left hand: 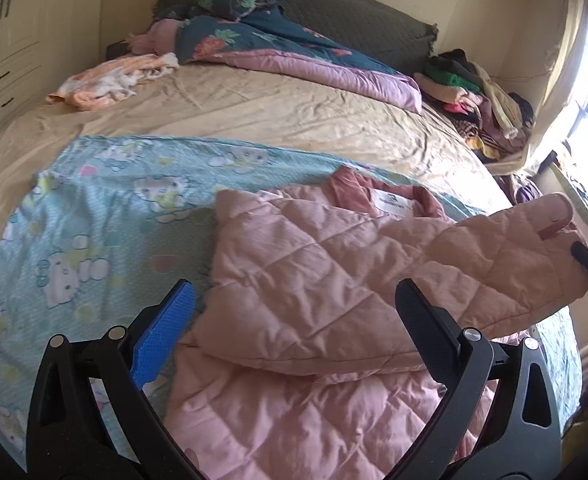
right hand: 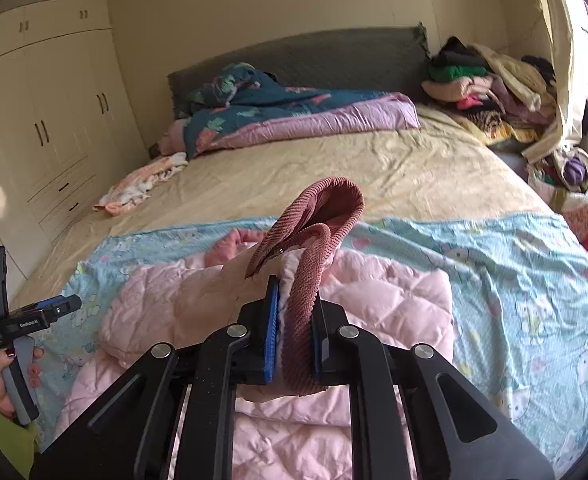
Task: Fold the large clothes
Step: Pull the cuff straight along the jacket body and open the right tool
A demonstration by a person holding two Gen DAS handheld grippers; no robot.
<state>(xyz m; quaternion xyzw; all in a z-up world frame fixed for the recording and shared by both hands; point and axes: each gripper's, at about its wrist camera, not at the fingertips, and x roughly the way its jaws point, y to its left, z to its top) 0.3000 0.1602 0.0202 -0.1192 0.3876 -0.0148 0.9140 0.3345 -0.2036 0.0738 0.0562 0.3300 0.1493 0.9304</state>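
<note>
A pink quilted jacket (left hand: 318,288) lies on a light blue cartoon-print sheet (left hand: 105,216) at the near end of the bed. Its left part is folded over its body. My left gripper (left hand: 294,296) is open and empty just above the jacket. My right gripper (right hand: 294,312) is shut on the jacket's sleeve end with its dark pink ribbed cuff (right hand: 314,224), held above the jacket (right hand: 374,300). That lifted sleeve (left hand: 506,252) shows at the right of the left wrist view. The left gripper (right hand: 9,320) shows in the right wrist view, at the left edge.
A beige bed sheet (left hand: 253,108) covers the bed. A dark floral quilt (left hand: 277,44) lies by the grey headboard (right hand: 326,60). A peach cloth (left hand: 109,80) lies at far left. A pile of clothes (right hand: 490,88) sits at far right. Wardrobes (right hand: 49,120) line the left wall.
</note>
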